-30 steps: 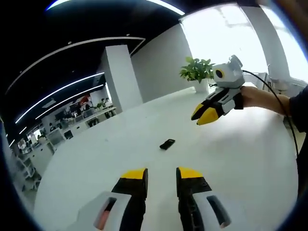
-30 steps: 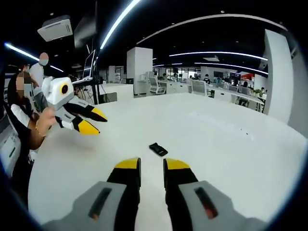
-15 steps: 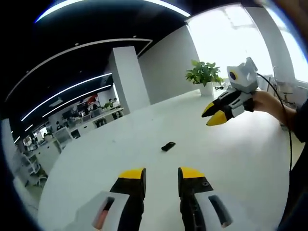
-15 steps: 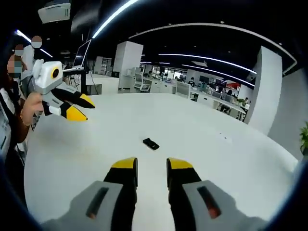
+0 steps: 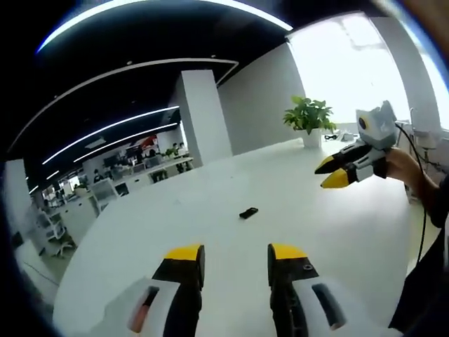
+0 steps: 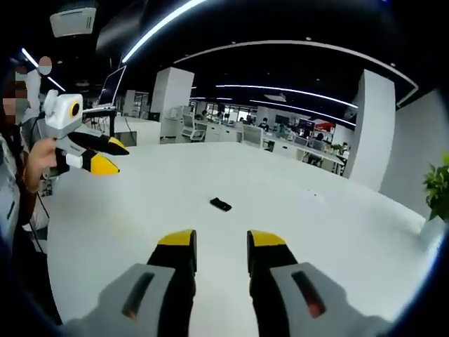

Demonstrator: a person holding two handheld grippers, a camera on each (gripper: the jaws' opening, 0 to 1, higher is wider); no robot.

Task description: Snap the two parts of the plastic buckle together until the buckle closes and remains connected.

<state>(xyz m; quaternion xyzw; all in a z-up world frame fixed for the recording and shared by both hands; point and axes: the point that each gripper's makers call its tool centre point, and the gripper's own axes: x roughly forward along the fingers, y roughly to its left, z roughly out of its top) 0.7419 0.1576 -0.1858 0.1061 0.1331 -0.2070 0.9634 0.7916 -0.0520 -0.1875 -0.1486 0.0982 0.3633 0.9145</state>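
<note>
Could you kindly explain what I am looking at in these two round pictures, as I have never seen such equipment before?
A person holds two handheld tools, each with two yellow-tipped black jaws and a fisheye camera looking along them. In the left gripper view, the left gripper rises from the bottom, jaws apart and holding nothing; the other tool, the right gripper, comes in from the right, held in a hand. The right gripper view is the reverse: its own open, empty jaws are at the bottom and the left gripper is at the left. On the large white table lies a small black plastic buckle, untouched, ahead of both tools. A green potted plant stands at the table's far edge.
</note>
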